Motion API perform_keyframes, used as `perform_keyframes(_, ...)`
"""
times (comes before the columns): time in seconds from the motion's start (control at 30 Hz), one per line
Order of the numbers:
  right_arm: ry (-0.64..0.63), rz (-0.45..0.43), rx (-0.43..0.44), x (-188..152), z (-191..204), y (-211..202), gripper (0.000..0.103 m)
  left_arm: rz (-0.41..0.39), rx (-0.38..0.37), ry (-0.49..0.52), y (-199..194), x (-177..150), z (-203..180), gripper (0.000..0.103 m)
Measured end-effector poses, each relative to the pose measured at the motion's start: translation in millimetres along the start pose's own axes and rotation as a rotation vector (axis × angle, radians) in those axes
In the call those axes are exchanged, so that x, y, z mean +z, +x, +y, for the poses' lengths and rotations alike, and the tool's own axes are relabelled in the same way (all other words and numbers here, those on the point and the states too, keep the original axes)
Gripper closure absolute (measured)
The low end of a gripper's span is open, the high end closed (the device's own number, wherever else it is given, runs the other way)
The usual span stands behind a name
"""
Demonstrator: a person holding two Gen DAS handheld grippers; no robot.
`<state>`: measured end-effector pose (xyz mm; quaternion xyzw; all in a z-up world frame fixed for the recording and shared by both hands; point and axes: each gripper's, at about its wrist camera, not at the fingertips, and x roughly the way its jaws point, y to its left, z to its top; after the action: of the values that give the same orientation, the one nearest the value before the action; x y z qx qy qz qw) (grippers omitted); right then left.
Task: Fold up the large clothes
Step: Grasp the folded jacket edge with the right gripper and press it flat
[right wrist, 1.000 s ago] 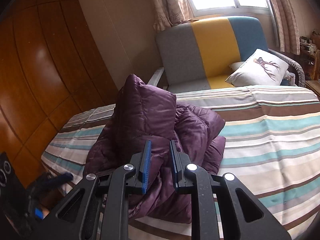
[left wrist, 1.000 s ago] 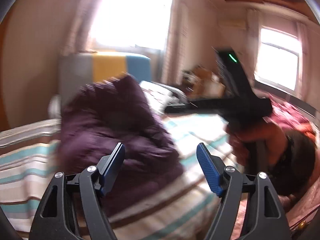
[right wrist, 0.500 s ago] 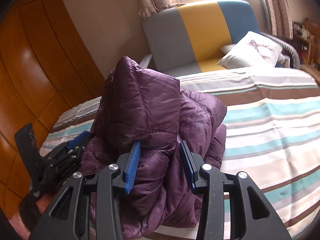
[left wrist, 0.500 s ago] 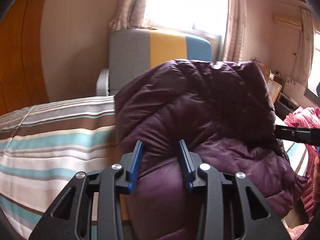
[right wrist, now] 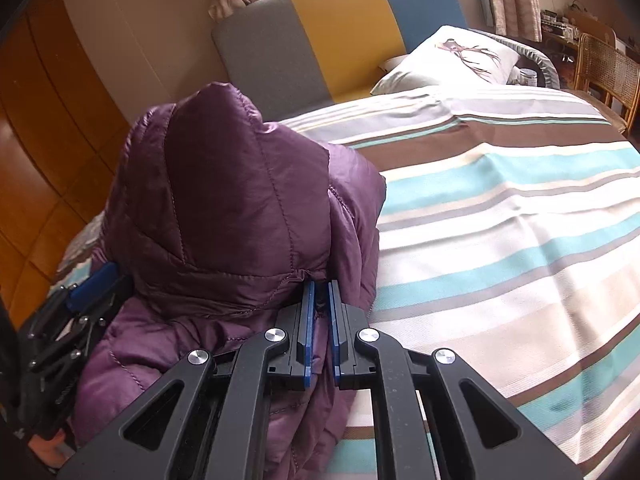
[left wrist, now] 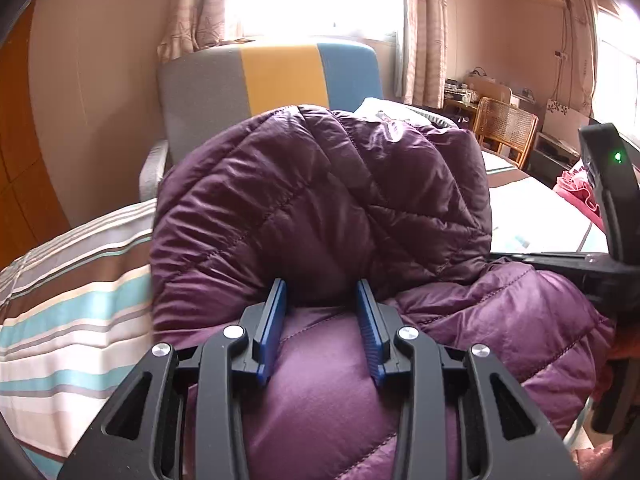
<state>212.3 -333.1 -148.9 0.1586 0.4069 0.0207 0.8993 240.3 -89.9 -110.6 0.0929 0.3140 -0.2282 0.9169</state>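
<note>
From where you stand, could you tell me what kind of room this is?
Most likely a bedroom in a home: a bed with a striped cover, a printed pillow near its far end, and curtained windows. A purple quilted jacket lies heaped on the bed.

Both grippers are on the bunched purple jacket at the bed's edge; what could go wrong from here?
1. The right gripper pinches only a thin fold of the slippery purple quilted puffer jacket; it may slip out when lifted.
2. The left gripper straddles a thick bulge, so its jaws may catch several layers.
3. The jacket sits near the striped bedspread's edge and could slide off.
</note>
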Motion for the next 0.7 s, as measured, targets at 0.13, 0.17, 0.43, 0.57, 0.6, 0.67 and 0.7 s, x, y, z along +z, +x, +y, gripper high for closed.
perform_keyframes(0.13,0.034,-0.043,-0.006,5,-4,-24,0.096,0.004,0.011,0.012,7,-2,-2,0.069)
perform_keyframes(0.17,0.041,-0.081,-0.008,6,-4,-37,0.096,0.006,0.011,0.015,7,-2,-3,0.069)
perform_keyframes(0.43,-0.084,-0.099,0.006,21,53,-55,0.096,0.008,0.012,0.007,9,-2,-3,0.069)
perform_keyframes(0.57,-0.056,-0.010,-0.087,19,37,-7,0.096,0.003,-0.002,0.007,8,-1,-3,0.068)
perform_keyframes(0.6,-0.028,0.015,-0.080,17,30,5,0.099,0.002,-0.005,0.013,8,-1,-4,0.067)
perform_keyframes(0.67,-0.012,0.024,-0.083,11,24,23,0.099,0.003,-0.008,0.021,10,-2,-6,0.067)
perform_keyframes(0.7,-0.032,0.008,-0.103,8,27,27,0.099,0.006,-0.007,0.021,11,-1,-5,0.066)
